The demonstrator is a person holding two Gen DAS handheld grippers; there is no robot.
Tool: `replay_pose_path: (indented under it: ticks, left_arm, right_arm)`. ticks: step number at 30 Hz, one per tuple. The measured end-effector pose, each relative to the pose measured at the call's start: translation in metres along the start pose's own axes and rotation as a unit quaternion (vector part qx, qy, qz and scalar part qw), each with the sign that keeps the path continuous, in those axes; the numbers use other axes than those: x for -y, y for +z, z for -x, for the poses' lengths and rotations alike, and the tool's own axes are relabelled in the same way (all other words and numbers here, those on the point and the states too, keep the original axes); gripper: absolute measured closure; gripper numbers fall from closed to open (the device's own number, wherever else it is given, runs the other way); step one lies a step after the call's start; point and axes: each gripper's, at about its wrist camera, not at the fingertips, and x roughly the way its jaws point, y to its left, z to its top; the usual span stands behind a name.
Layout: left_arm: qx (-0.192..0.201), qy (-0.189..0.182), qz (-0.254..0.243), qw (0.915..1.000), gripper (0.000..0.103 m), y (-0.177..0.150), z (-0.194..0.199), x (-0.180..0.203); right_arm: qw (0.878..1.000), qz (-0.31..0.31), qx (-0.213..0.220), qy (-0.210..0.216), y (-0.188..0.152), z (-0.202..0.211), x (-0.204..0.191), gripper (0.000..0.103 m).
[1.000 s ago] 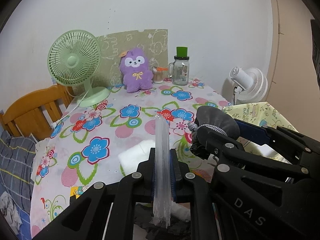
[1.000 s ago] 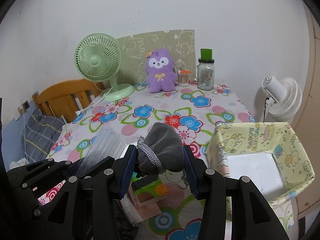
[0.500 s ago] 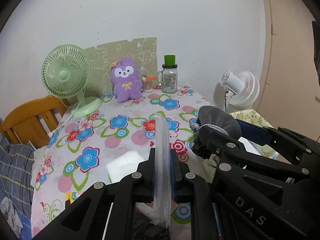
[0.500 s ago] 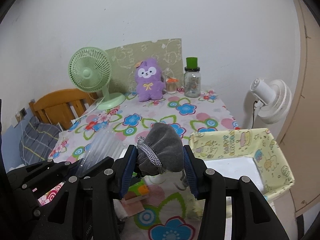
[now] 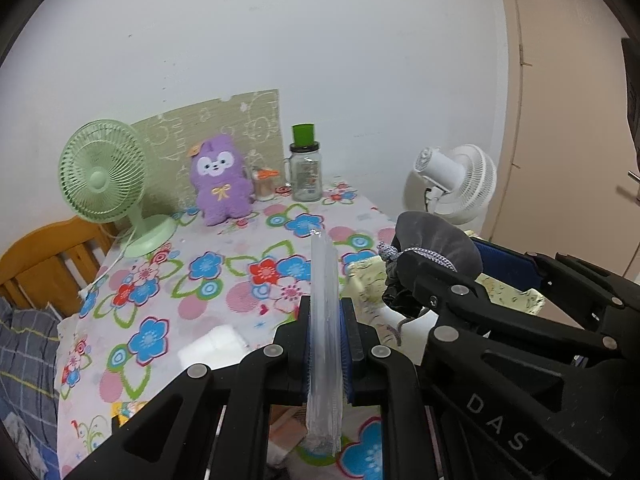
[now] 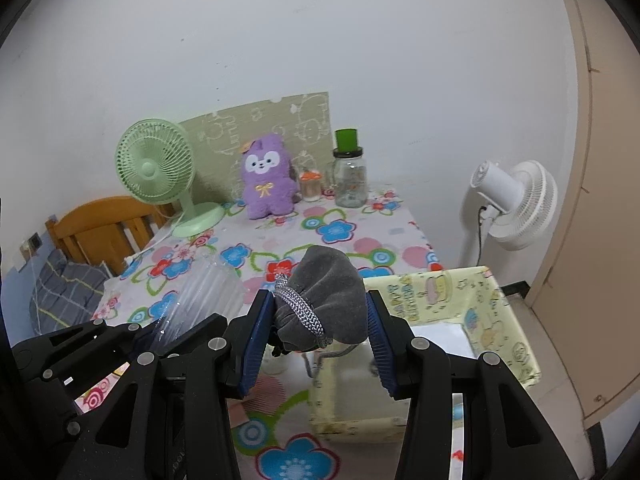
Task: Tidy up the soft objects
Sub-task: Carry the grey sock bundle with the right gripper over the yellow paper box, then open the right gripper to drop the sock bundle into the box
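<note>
Left wrist view: the left gripper [image 5: 325, 350] has its black fingers pinching a flat, clear ribbed plastic bag [image 5: 323, 336], which stands edge-on between the blue pads above the flower-print counter [image 5: 208, 280]. Just to its right, the right gripper [image 5: 460, 276] carries a grey velvet drawstring pouch [image 5: 436, 236], held over a pale yellow cartoon-print fabric bin [image 5: 516, 292] at the counter's right edge. Along the far edge of the counter stand a mint-green desk fan [image 5: 106, 172], a purple plush toy [image 5: 220, 180] and a glass jar with a green lid [image 5: 306, 170]. A white pad [image 5: 212, 344] lies on the counter near the left gripper.

Right wrist view: the right gripper [image 6: 320, 322] has its fingers clamped on both sides of the grey velvet drawstring pouch [image 6: 326, 300], whose braided cord [image 6: 302, 314] hangs down at the front. The pouch is held above the near-left rim of the pale yellow fabric bin [image 6: 456, 292], which sits against the counter's right edge. The left gripper [image 6: 168, 330] appears at the lower left with the clear plastic bag [image 6: 202, 296] in its fingers. A white standing fan [image 6: 514, 204] stands beyond the counter's right edge.
</note>
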Motion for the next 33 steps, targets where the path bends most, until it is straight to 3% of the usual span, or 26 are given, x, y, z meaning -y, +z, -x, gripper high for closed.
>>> replay_pose_path:
  ticks: [19, 33]
  left_arm:
    - [-0.018, -0.062, -0.031, 0.9974, 0.093, 0.020, -0.044, 0.059]
    - [-0.049, -0.079, -0.034, 0.9950, 0.093, 0.023, -0.090, 0.079]
  right_arm:
    - [0.998, -0.027, -0.014, -0.051, 0.004, -0.013, 0.069, 0.053]
    - [0.996, -0.048, -0.043, -0.069, 0.001, -0.049, 0.102, 0.052]
